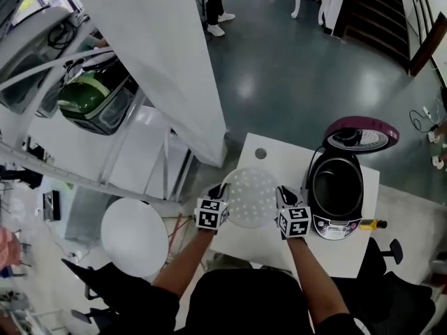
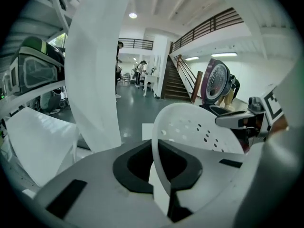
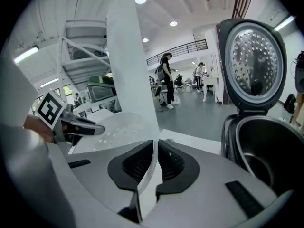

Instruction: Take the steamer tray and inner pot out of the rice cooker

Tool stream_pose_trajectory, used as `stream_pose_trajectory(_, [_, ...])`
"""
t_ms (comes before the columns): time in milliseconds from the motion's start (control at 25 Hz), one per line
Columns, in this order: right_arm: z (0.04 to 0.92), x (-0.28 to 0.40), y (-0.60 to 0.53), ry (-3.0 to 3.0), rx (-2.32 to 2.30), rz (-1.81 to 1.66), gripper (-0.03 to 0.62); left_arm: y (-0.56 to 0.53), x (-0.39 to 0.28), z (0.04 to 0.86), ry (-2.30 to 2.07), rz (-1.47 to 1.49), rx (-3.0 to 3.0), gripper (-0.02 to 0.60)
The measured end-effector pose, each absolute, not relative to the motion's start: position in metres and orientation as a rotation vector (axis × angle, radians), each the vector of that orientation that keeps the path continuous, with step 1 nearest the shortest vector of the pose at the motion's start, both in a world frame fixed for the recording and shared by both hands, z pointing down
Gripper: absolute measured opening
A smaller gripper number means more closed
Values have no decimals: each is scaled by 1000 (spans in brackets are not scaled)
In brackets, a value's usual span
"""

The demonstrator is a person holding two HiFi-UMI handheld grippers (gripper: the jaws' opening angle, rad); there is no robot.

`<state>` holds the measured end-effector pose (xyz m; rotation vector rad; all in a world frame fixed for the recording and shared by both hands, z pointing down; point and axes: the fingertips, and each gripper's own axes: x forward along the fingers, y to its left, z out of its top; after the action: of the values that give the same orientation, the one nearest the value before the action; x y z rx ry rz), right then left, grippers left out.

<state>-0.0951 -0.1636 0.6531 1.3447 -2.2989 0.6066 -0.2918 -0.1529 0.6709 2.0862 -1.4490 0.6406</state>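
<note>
The white perforated steamer tray (image 1: pixel 251 197) hangs between my two grippers, just above the white table (image 1: pixel 276 160) and left of the rice cooker (image 1: pixel 336 194). My left gripper (image 1: pixel 220 192) is shut on the tray's left rim (image 2: pixel 156 156). On the opposite rim (image 3: pixel 148 167) my right gripper (image 1: pixel 283 195) is shut. The tray (image 2: pixel 199 127) tilts slightly in the left gripper view. The cooker's lid (image 1: pixel 360 135) stands open, and the dark inner pot (image 1: pixel 337 187) sits inside the body. In the right gripper view the pot (image 3: pixel 268 151) and lid (image 3: pixel 254 63) are at the right.
A tall white slanted panel (image 1: pixel 160 61) rises just left of the table. A round white top (image 1: pixel 134 232) sits low at the left. A yellow-tipped tool (image 1: pixel 374 223) lies beside the cooker, and a black chair (image 1: pixel 391 250) stands at the right. A person's legs (image 1: pixel 213 5) show far back.
</note>
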Motion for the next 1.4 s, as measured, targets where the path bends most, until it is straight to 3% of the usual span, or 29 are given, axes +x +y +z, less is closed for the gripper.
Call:
stream_pose_trajectory(560, [800, -66, -166, -1994, 1393, 764, 31, -190, -260, 804, -1153, 830, 2146, 15])
stream_pose_trajectory(1000, [830, -55, -185, -1908, 1419, 736, 35, -221, -246, 838, -1077, 789, 2150, 18])
stream_pose_trajectory(1400, [838, -46, -199, -1879, 1473, 694, 37, -240, -243, 858, -1078, 871, 2115, 75])
